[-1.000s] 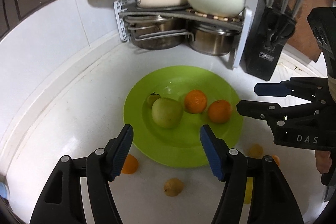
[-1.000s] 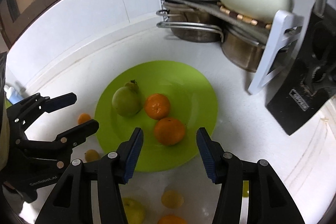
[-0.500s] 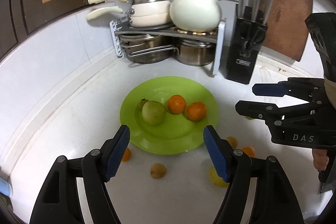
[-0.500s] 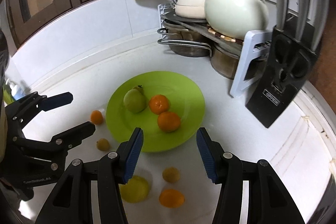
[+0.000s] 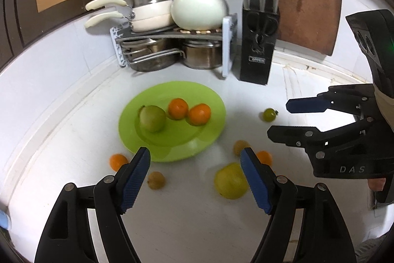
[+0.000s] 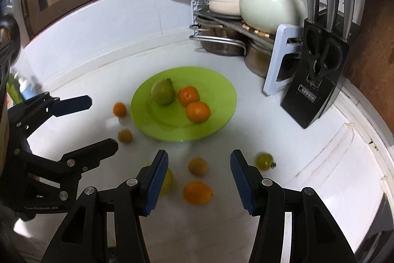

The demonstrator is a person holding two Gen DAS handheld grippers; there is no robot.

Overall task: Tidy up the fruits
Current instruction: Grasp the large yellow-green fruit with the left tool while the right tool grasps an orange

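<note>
Green plate [image 5: 211,100] lies beyond the left tool [image 5: 197,179] (jaws apart, empty).

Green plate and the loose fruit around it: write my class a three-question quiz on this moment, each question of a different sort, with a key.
1. Count: how many fruits lie on the green plate?
2. True or false: the right gripper is clamped on an orange.
3. Choose one: the small green fruit with the dark stem lies
A. on the plate, against the oranges
B. on the counter, off the plate
C. in the pot rack

Key
1. Three: one green fruit and two oranges.
2. False: its jaws stand apart with nothing held.
3. B
</note>
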